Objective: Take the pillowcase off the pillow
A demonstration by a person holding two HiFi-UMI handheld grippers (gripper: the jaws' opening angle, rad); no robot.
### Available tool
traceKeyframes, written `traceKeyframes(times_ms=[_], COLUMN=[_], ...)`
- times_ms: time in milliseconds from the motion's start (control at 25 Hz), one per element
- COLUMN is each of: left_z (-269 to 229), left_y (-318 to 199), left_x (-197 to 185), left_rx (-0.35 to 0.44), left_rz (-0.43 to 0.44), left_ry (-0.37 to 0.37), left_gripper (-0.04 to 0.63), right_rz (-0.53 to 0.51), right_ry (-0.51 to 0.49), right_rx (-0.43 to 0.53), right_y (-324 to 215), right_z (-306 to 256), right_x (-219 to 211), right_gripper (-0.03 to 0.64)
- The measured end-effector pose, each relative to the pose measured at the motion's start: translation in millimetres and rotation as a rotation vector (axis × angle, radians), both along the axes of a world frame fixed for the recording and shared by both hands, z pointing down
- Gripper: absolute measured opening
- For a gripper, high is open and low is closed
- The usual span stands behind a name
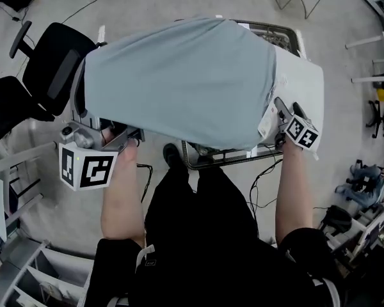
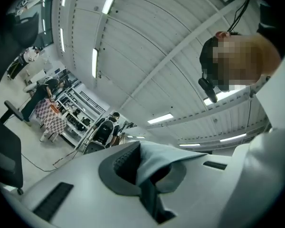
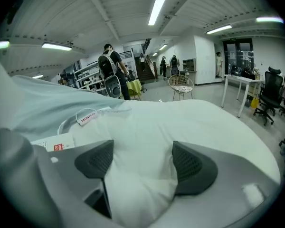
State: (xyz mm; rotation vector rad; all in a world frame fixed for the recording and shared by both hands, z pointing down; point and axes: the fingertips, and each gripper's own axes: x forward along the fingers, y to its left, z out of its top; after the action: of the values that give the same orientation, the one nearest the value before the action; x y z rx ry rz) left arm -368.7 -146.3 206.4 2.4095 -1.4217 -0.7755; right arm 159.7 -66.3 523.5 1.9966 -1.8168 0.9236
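Between both hands the pillow lies long-axis left-right: left gripper fingers pinched on the pillowcase left end, right gripper fingers clamping the bare pillow end, so pull apart.

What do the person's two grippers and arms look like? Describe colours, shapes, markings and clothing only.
The left gripper and right gripper are both pale grey. Each carries a white cube printed with black square markers. Their pads are dark grey and dimpled. The person wears black with short sleeves, and the forearms are bare.
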Motion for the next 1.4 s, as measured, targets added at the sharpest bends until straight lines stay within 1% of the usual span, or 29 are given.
traceKeyframes(times_ms=[160,240,320,440,560,680,800,880,1040,1160,1400], left_z=[-40.1,-52.7,-63.4,-82.1,-95.0,-103.4,-102.4,-98.7,-90.2,-87.4,-93.2], left_y=[-3.2,-5.7,-6.6,-5.4,-3.6,-0.3,4.8,8.5,12.9,15.7,17.5], left_x=[-14.1,-14.6,-13.5,-12.1,-10.3,-13.7,-20.7,-29.0,-48.8,-58.9,-85.6], left_rx=[0.034,0.043,0.047,0.060,0.066,0.069,0.057,0.036,-0.013,-0.022,-0.012], left_rz=[-0.009,-0.009,-0.007,-0.008,-0.016,-0.030,-0.040,-0.043,-0.047,-0.053,-0.061], left_ry=[-0.050,-0.072,-0.078,-0.068,-0.069,-0.103,-0.127,-0.116,-0.027,-0.014,0.004], left_gripper=[0.006,0.006,0.006,0.006,0.006,0.006,0.006,0.006,0.006,0.006,0.006], right_rz=[0.012,0.024,0.027,0.025,0.026,0.026,0.020,0.009,-0.008,-0.020,-0.033], right_ry=[-0.012,-0.019,-0.029,-0.050,-0.068,-0.076,-0.074,-0.072,-0.065,-0.056,-0.046], right_rx=[-0.010,-0.012,-0.013,-0.011,-0.001,0.004,0.003,0.000,-0.011,-0.015,-0.033], right_y=[0.1,-1.7,-3.6,-2.1,0.8,2.3,5.3,8.0,11.5,15.7,27.4], right_z=[-3.1,-2.4,-0.9,-3.3,-8.7,-10.1,-9.2,-7.3,-3.2,-2.1,1.5], right_x=[0.7,-0.7,-2.0,0.2,7.4,10.6,13.8,15.1,14.6,15.9,13.0], right_gripper=[0.402,0.400,0.399,0.399,0.399,0.399,0.400,0.400,0.400,0.403,0.423])
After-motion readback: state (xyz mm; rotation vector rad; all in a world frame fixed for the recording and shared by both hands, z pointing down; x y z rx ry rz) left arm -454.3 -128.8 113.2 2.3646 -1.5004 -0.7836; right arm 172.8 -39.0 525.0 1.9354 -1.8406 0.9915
